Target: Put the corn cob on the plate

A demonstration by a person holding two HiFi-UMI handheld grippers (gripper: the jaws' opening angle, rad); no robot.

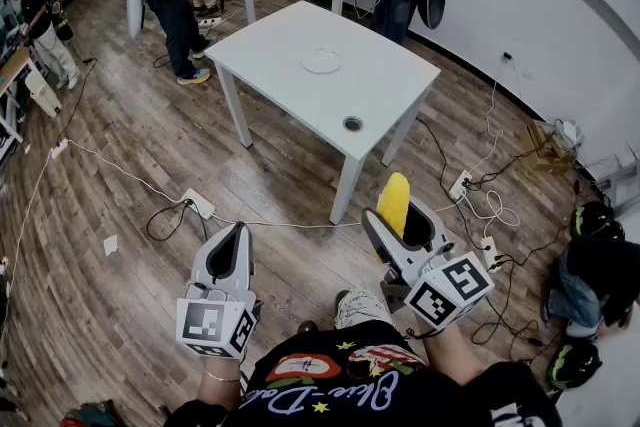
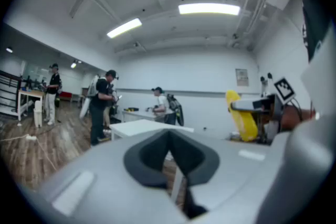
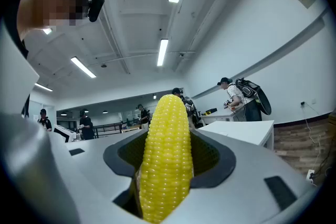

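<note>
Clamping the corn cob [image 1: 394, 200], the right gripper [image 1: 401, 223] holds it over the floor, well apart from the plate [image 1: 321, 61] on the white desk [image 1: 275, 65]; the left gripper [image 1: 230, 255] has its jaws together, empty.

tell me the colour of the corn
Yellow; the corn shows best in the right gripper view.

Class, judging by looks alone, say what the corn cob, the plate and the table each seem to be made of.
Corn cob: probably moulded plastic; its kernels are very even, uniformly yellow and slightly glossy. Plate: pale and smooth, ceramic or plastic; too small to tell. Table: matt white top, likely laminate or painted board, with white legs.
</note>
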